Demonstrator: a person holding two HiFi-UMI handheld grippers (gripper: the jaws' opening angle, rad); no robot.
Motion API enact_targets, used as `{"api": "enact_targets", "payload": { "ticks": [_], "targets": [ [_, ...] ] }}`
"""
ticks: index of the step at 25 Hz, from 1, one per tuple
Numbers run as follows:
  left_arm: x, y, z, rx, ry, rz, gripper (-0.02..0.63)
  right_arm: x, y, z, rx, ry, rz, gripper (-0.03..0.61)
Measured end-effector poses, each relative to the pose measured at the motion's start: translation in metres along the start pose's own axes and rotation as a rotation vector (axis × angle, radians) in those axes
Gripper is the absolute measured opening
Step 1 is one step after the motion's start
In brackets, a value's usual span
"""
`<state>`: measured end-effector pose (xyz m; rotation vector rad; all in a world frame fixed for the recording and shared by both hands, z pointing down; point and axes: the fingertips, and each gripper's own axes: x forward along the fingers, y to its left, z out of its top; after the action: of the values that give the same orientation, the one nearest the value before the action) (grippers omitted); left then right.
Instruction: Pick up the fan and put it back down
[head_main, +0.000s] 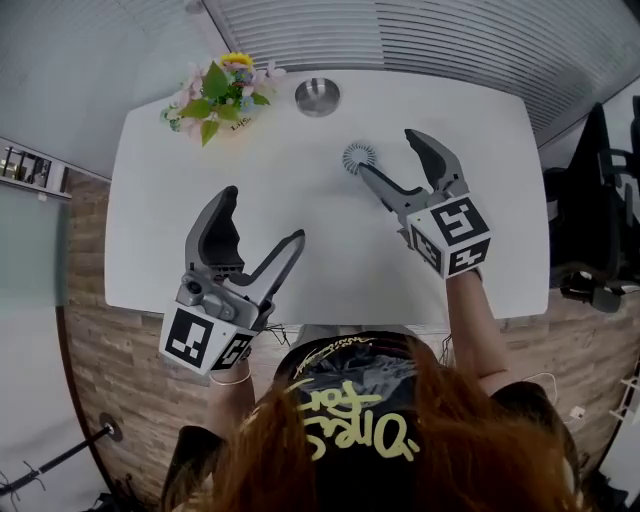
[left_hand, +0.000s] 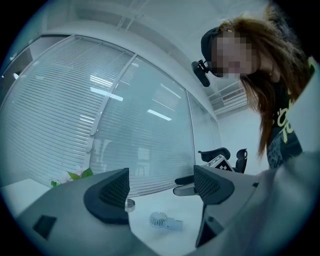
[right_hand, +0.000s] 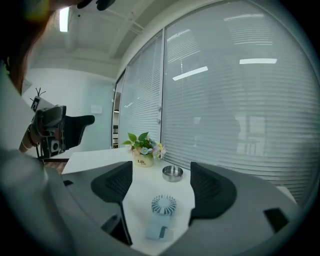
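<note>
While one fan (head_main: 358, 157) lies flat on one white table (head_main: 300, 270), the head view shows one flower pot (head_main: 222, 92) and one metal bowl (head_main: 317, 96) beyond the fan. In its own view, the left gripper (left_hand: 162, 187) has both jaws apart and empty, well short of the fan. Likewise, the right gripper (right_hand: 161, 187) has its jaws apart, just short of the fan, untouched.

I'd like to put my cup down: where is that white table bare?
Bare: the white table on its left side, nearer than the small pot of flowers, and its right end, beyond the right hand-held gripper. Crowded: the far edge, with the flowers, a round metal dish and, just nearer, the small pale fan.
</note>
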<state>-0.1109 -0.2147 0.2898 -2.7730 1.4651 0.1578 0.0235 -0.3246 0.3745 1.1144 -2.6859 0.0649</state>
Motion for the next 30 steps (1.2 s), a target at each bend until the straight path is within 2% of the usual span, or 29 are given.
{"api": "enact_targets", "payload": {
  "ticks": [10,16,26,30],
  "targets": [
    [0.029,-0.023,0.01,0.023,-0.017,-0.097,0.399,-0.067,-0.007,0.049,0.024,-0.195,-0.056,0.345],
    [0.044,-0.036,0.014,0.027,-0.027,-0.147,0.399,-0.102,-0.019,0.058,0.008,-0.269,-0.113,0.345],
    [0.056,-0.048,0.016,0.028,-0.033,-0.196,0.399,-0.142,-0.035,0.055,0.049,-0.314,-0.195,0.345],
    [0.059,-0.051,0.018,0.029,-0.037,-0.205,0.399,-0.146,-0.036,0.053,0.064,-0.318,-0.197,0.344]
  ]
}}
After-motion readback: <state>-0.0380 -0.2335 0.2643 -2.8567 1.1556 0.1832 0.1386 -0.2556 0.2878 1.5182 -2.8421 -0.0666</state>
